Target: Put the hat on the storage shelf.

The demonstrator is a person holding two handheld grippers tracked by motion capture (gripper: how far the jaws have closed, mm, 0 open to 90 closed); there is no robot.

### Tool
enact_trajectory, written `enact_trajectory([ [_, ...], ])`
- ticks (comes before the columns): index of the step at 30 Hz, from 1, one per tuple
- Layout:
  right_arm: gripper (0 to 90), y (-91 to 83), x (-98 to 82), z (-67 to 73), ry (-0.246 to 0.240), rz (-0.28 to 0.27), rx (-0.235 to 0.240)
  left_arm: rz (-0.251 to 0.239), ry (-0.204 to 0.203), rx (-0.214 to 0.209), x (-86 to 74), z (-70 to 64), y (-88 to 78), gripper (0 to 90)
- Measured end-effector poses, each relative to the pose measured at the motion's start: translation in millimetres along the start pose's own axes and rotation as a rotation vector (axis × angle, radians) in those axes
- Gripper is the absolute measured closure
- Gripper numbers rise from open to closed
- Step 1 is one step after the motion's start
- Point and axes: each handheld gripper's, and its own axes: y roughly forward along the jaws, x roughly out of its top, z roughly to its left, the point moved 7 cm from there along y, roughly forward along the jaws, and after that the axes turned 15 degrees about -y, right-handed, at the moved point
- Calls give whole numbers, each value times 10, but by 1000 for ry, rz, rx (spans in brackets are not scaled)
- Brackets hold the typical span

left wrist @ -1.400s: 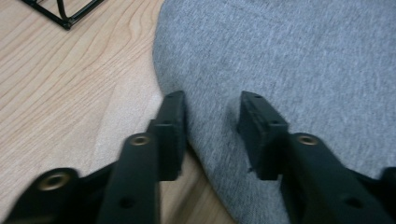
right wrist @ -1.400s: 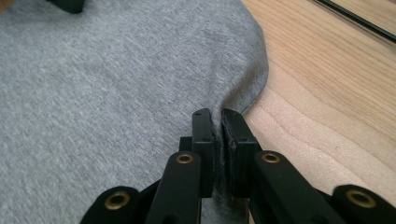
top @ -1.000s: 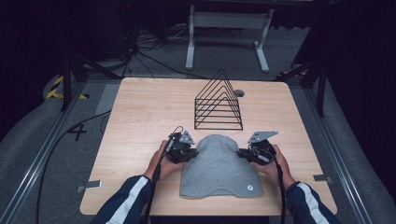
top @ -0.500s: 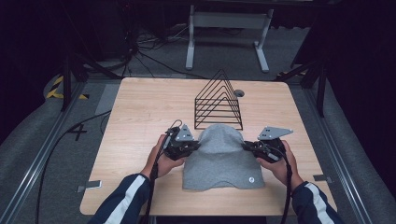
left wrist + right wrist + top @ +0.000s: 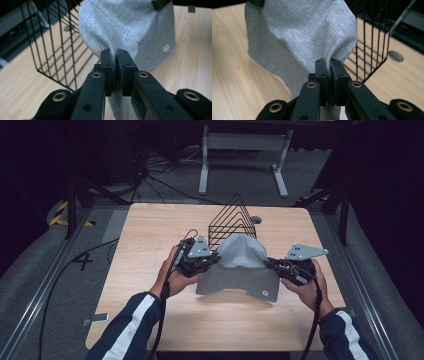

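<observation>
Pinching one grey cloth [image 5: 241, 270], two grippers clamped, left gripper [image 5: 212, 262], right gripper [image 5: 271, 265], one wire rack [image 5: 231, 221] behind.

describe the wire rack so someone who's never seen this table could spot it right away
On the wooden table, look toward the far edge, just past the grey cloth held up between the two claws. The black wire rack stands there. It is the one see-through frame of thin bars, rising to a triangular peak.

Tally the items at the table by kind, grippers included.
Grey cloth: 1
Black wire rack: 1
Grippers: 2, left gripper and right gripper, each clamped on an edge of the cloth
Total: 4
</observation>
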Motion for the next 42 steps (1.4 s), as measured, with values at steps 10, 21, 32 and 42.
enact_trajectory([
  [10,853,-331,467,-292,-31,-74,-57,-88,52,21,571,-3,-265,844],
  [21,852,-504,856,-579,-44,-99,-122,-148,60,56,1082,119,-385,845],
  [32,852,-574,1235,-1013,-39,-120,-186,-173,73,124,1565,338,-384,845],
  [42,852,-401,1404,-1314,-27,-119,-211,-181,28,171,1750,618,-316,845],
])
